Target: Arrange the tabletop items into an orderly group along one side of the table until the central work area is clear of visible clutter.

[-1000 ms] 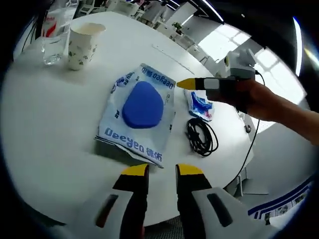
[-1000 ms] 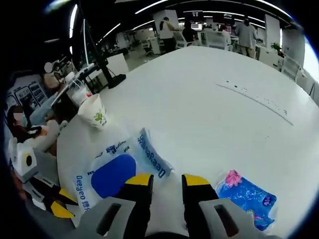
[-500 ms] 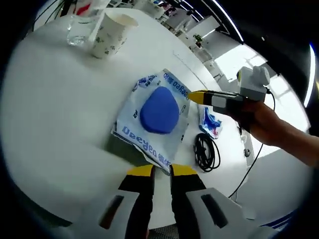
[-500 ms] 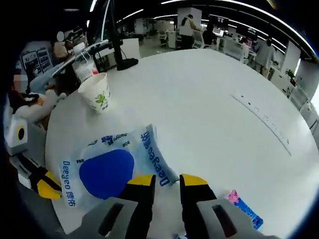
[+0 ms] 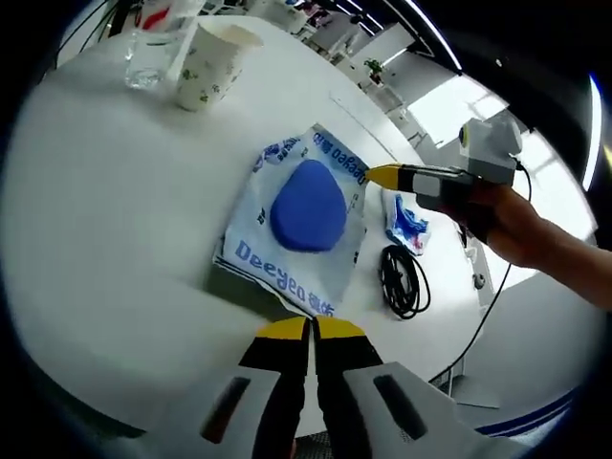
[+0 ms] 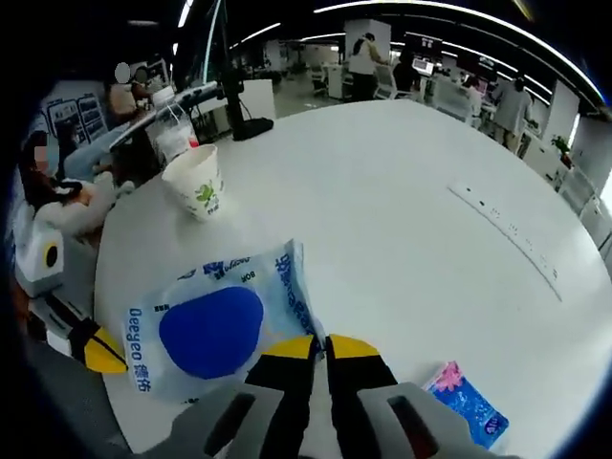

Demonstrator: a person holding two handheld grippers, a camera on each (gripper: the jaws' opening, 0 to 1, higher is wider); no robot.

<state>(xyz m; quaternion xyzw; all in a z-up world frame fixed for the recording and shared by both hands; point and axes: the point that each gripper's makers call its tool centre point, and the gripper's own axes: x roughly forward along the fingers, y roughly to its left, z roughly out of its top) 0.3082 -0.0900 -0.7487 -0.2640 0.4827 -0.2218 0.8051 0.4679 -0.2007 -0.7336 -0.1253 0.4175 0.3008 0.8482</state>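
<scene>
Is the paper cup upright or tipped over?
Upright. The paper cup stands on its base on the white table with its open rim facing up, beside a clear glass. Its contents cannot be made out.

On the white packet (image 5: 304,215) with the blue patch I read "Deeyeo" in blue along its near edge. I read the same word on it from my right tool's view. The smaller print beside it is too small for me to read.
</scene>
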